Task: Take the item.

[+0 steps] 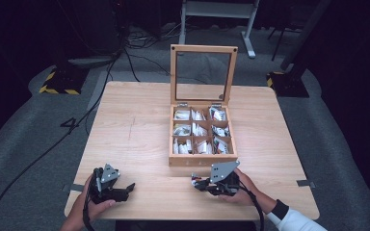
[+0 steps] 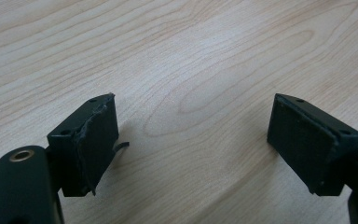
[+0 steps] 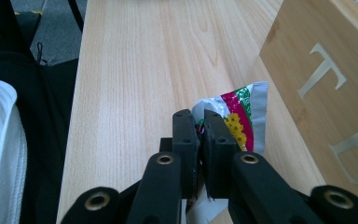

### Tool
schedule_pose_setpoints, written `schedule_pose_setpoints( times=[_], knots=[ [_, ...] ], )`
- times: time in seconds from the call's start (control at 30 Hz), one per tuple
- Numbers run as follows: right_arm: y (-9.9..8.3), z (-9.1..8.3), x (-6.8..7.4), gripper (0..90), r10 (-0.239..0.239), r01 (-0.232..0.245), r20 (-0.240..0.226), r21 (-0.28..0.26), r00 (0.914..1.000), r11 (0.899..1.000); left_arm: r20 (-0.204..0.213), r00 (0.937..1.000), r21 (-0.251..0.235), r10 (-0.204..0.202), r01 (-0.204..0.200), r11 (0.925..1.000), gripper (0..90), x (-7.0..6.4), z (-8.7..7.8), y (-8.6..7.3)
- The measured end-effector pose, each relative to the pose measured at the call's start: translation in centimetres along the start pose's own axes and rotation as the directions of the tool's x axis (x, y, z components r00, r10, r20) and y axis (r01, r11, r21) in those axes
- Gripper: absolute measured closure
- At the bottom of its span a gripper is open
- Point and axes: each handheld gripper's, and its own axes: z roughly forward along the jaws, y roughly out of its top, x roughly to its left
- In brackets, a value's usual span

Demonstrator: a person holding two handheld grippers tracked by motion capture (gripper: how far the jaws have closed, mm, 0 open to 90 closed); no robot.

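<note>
Foil packet (image 3: 235, 112) is being pinched thinly by the right gripper (image 3: 200, 123), at 6 o'clock from the box (image 1: 202, 161); it risks slipping. Left gripper (image 2: 191, 135) is gaping empty.

Your left gripper (image 1: 125, 188) sits with jaws wide apart over bare table (image 1: 135, 125); the whole left half of the tabletop ahead of it is free wood. Your right gripper (image 1: 198, 183) is pinched on a tea sachet (image 3: 235, 114) just beside the front wall of the wooden tea box (image 1: 202, 160), so that wall blocks any push forward. The upright glass lid (image 1: 203, 74) walls off the box's far side. Approach to the compartments is open from above.
</note>
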Motion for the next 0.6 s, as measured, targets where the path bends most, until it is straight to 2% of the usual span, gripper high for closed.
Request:
schedule_pose_setpoints(
  times=[0.2, 0.5, 0.6],
  knots=[
    [-0.2, 1.4, 0.7, 78.0, -0.03, 0.032, -0.024, 0.072, 0.9993, 0.997, 0.001, 1.0, 0.0, -0.002, 0.002, 1.0, 16.8, 0.0, 0.0, 0.0],
    [-0.6, 2.0, 0.6, 73.4, -0.003, 0.008, -0.055, 0.084, 0.9985, 0.996, -0.001, 1.0, 0.0, 0.0, 0.0, 1.0, 16.8, 0.0, 0.0, 0.0],
    [-0.7, 2.1, 0.5, 69.0, 0.012, -0.006, -0.076, 0.083, 0.997, 0.997, 0.0, 1.0, 0.0, 0.0, 0.0, 1.0, 16.8, 0.0, 0.0, 0.0]
  ],
)
